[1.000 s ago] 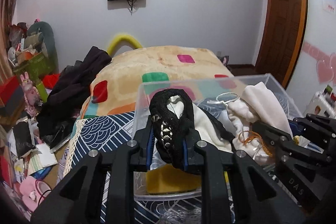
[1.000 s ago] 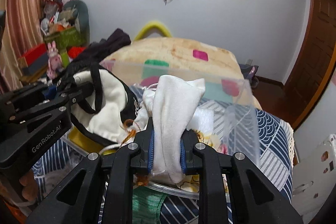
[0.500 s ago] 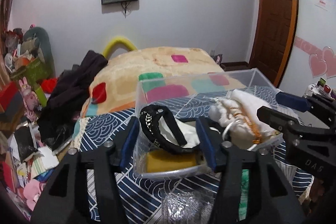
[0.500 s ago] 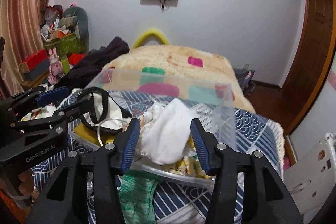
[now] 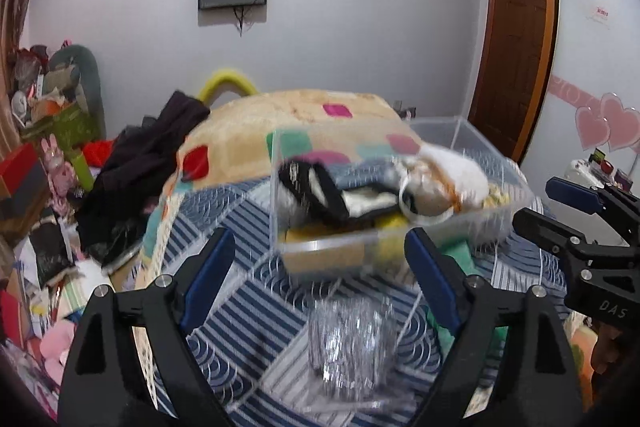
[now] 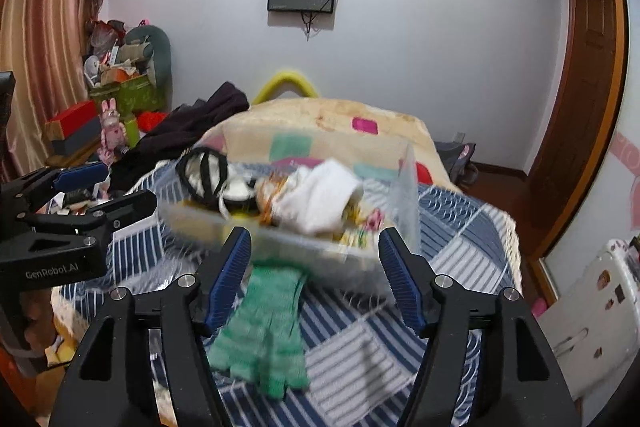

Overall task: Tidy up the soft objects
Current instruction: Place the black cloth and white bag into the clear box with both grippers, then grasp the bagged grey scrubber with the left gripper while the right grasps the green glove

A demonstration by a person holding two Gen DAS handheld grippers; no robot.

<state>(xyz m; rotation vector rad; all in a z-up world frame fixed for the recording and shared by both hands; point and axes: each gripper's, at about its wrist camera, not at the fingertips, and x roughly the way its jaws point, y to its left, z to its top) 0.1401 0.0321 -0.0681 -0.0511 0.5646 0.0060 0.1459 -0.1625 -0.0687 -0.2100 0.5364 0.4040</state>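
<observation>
A clear plastic bin sits on the blue patterned bed cover. In it lie a black-and-cream cloth piece and a white cloth. My left gripper is open and empty, in front of the bin. My right gripper is open and empty, also in front of the bin. A green knit glove lies on the cover below the right gripper. A silvery crumpled item lies below the left gripper.
A beige blanket with coloured squares covers the bed behind the bin. Dark clothes are heaped at its left. Cluttered boxes and toys stand at the far left. A wooden door is at the right.
Both grippers have opened and let go of their cloths, which now lie in the bin. Both grippers have pulled back from the bin.
</observation>
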